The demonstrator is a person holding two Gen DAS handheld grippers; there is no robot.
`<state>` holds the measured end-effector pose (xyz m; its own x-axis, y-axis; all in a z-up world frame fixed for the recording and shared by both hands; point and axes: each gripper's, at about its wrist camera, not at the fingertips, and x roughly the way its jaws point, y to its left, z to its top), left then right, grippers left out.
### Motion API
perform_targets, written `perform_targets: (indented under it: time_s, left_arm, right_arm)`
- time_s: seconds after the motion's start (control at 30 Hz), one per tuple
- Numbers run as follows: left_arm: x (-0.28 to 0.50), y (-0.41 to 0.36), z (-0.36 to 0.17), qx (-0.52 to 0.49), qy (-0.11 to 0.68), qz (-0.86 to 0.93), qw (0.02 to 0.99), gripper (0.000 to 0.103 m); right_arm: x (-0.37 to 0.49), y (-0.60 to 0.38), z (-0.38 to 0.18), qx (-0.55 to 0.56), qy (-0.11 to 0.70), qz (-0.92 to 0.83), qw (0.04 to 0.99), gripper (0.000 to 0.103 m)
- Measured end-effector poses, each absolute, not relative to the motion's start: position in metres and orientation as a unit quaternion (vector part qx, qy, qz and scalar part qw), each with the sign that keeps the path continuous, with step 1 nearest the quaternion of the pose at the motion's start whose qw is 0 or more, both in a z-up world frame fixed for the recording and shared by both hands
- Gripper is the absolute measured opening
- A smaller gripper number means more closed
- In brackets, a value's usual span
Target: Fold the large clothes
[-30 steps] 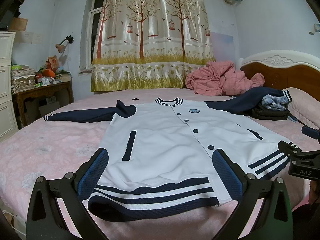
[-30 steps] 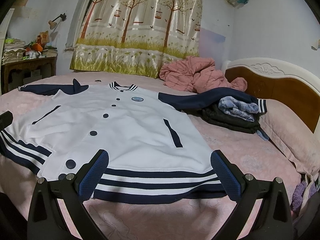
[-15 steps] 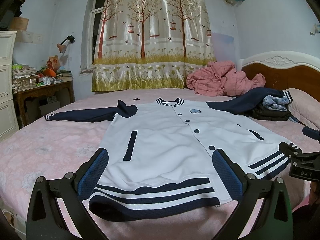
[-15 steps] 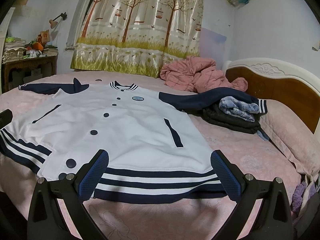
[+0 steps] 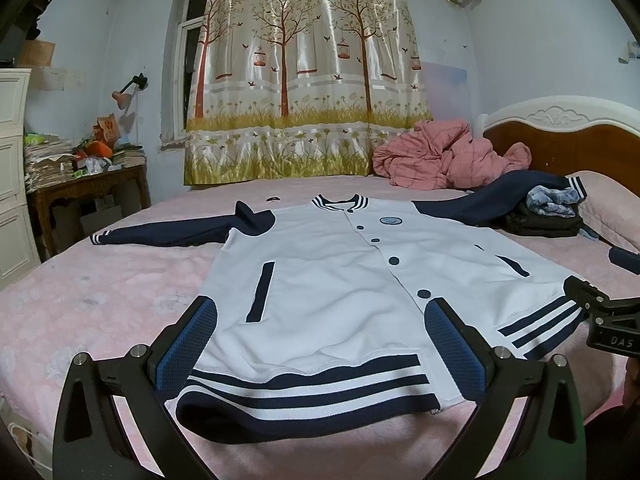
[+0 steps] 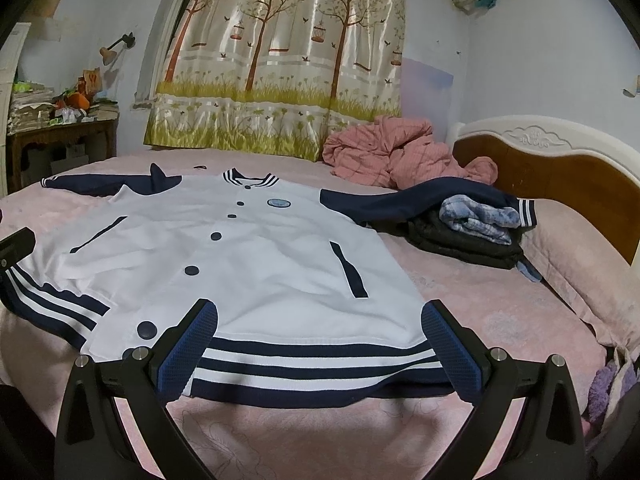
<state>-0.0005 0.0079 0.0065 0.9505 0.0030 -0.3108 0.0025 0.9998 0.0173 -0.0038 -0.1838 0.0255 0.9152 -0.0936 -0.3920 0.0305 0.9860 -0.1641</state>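
A white varsity jacket [image 5: 344, 280] [image 6: 248, 256] with navy sleeves and a striped navy hem lies face up, spread flat on the pink bed [image 5: 100, 288] [image 6: 500, 312]. Its left sleeve stretches across the bed; its right sleeve drapes over a stack of clothes. My left gripper [image 5: 320, 340] hovers open just above the left part of the hem, nothing between its blue pads. My right gripper [image 6: 320, 340] is open over the right part of the hem, holding nothing. The right gripper's body [image 5: 608, 320] shows at the right edge of the left wrist view.
A stack of dark and plaid folded clothes [image 6: 472, 228] sits near the wooden headboard [image 6: 560, 168]. A crumpled pink quilt [image 5: 448, 156] lies at the far side by the curtain. A cluttered wooden desk [image 5: 84, 188] and white drawers stand on the left.
Both grippers have barely shifted, edging slightly toward the jacket's hem. Both stay open and the jacket has not moved.
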Motion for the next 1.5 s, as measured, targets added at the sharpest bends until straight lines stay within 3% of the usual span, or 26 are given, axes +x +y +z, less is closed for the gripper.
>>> perform_targets:
  time_s: [1.5]
  left_arm:
    - [-0.0005, 0.0055, 0.0063, 0.01, 0.156, 0.001, 0.988, 0.103]
  right_arm:
    - [-0.0048, -0.1814, 0.024, -0.094, 0.203, -0.029, 0.974, 0.103]
